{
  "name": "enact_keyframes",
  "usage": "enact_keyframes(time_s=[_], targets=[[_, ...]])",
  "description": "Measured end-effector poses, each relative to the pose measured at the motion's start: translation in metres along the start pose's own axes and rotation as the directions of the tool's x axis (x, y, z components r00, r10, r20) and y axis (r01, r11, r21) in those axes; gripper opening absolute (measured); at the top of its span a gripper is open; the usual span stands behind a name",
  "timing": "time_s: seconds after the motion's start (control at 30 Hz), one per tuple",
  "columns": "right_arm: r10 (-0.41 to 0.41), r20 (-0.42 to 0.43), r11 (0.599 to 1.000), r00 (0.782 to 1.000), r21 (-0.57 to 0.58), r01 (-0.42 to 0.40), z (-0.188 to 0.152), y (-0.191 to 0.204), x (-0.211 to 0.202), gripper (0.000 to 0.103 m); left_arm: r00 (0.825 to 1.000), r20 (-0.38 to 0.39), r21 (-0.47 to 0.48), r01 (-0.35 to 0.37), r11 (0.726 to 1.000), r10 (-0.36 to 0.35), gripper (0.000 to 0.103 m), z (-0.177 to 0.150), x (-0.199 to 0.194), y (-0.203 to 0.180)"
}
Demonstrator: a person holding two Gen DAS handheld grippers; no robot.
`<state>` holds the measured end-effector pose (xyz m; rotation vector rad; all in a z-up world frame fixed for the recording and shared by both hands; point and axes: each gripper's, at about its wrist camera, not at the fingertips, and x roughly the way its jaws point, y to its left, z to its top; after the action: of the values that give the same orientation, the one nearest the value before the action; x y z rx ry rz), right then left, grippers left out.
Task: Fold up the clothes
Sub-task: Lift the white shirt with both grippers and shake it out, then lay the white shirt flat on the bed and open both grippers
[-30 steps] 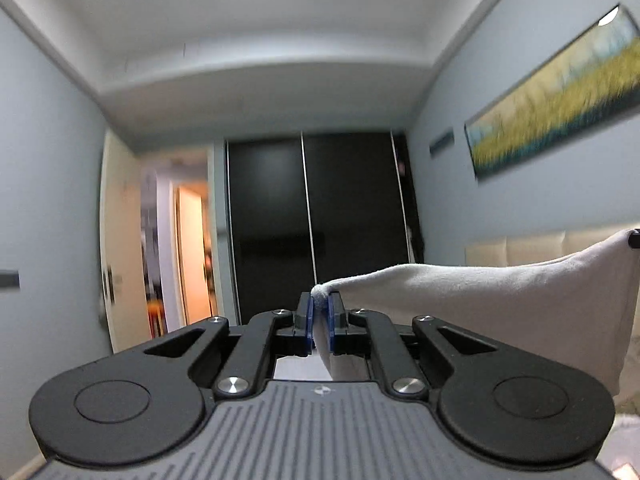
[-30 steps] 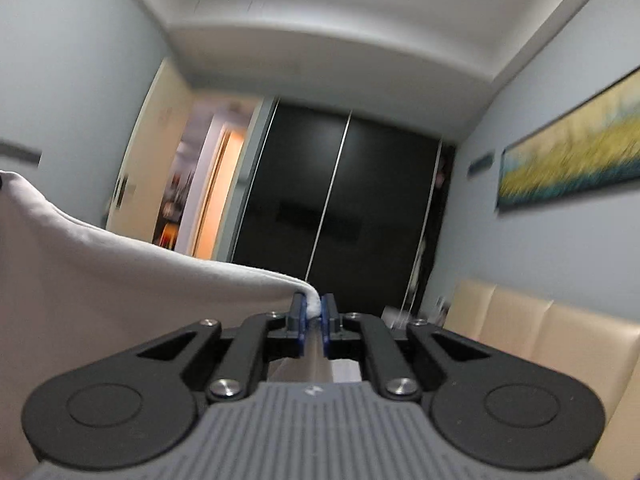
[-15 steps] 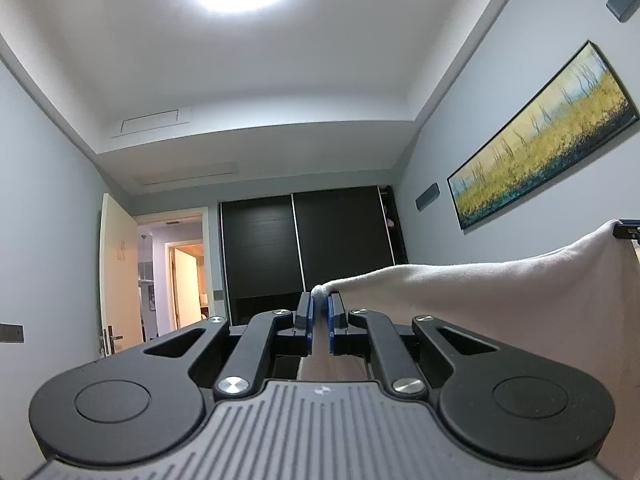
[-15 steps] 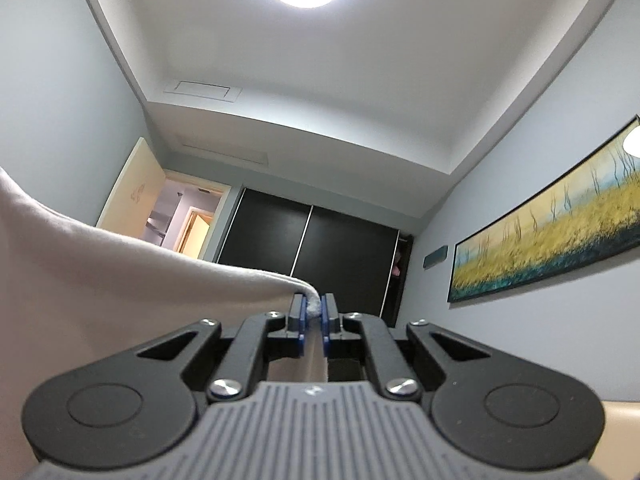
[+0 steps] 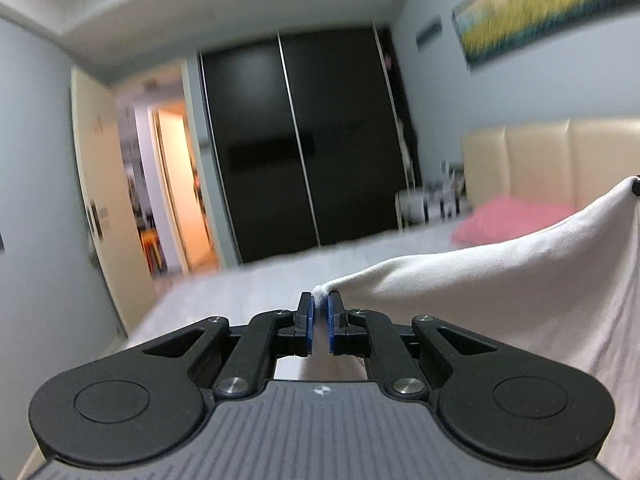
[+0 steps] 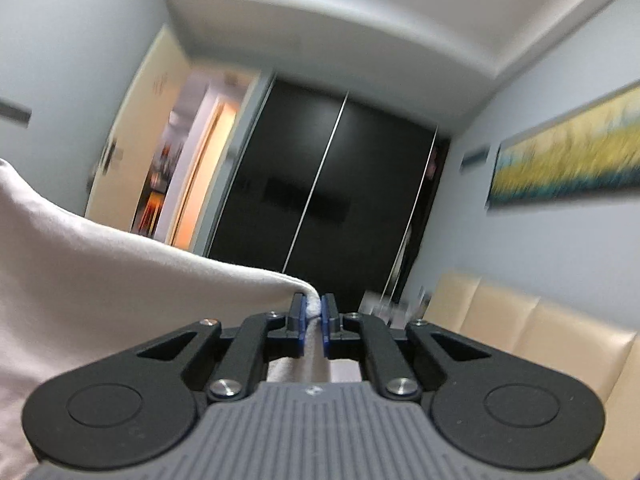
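Each hand-held gripper, left point(image 5: 319, 307) and right point(image 6: 314, 312), pinches the white garment point(image 5: 500, 292); only the left view shows the pink pillow point(image 5: 516, 218).

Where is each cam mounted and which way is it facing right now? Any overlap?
Left wrist: on the left gripper, looking forward along its fingers over the bed to the dark wardrobe; own black linkage shows, pinching the white garment.
Right wrist: on the right gripper, tilted slightly upward toward the wardrobe and ceiling; own linkage shows, pinching the garment's other end.
Shared: garment, wardrobe, open door, painting, cream headboard.
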<state>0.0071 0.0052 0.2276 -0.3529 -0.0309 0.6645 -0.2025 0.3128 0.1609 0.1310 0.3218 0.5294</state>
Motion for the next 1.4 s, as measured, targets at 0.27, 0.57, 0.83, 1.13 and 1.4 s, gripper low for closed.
enact_keyframes(time_s=[0.27, 0.57, 0.83, 1.13, 1.4], targets=[[0.064, -0.32, 0.998, 0.945, 0.034, -0.056, -0.105, 0.031, 0.155, 0.009, 0.965, -0.261, 0.057, -0.01, 0.998, 0.024, 0.005, -0.075, 0.158, -0.029], [0.168, -0.589, 0.984, 0.791, 0.054, -0.169, -0.224, 0.061, 0.219, 0.009, 0.846, -0.529, 0.124, 0.154, 0.98, -0.066, 0.005, -0.178, 0.203, -0.045], [0.276, -0.73, 0.949, 0.626, 0.105, -0.296, -0.277, 0.078, 0.203, 0.009, 0.721, -0.684, 0.17, 0.304, 0.937, -0.11, 0.004, -0.237, 0.182, -0.066], [0.38, -0.725, 0.893, 0.574, 0.126, -0.433, -0.272, 0.083, 0.189, 0.019, 0.711, -0.679, 0.151, 0.378, 0.913, -0.182, 0.019, -0.233, 0.162, -0.063], [0.522, -0.609, 0.818, 0.597, 0.159, -0.553, -0.23, 0.085, 0.179, 0.035, 0.751, -0.557, 0.082, 0.473, 0.877, -0.353, 0.044, -0.189, 0.156, -0.078]])
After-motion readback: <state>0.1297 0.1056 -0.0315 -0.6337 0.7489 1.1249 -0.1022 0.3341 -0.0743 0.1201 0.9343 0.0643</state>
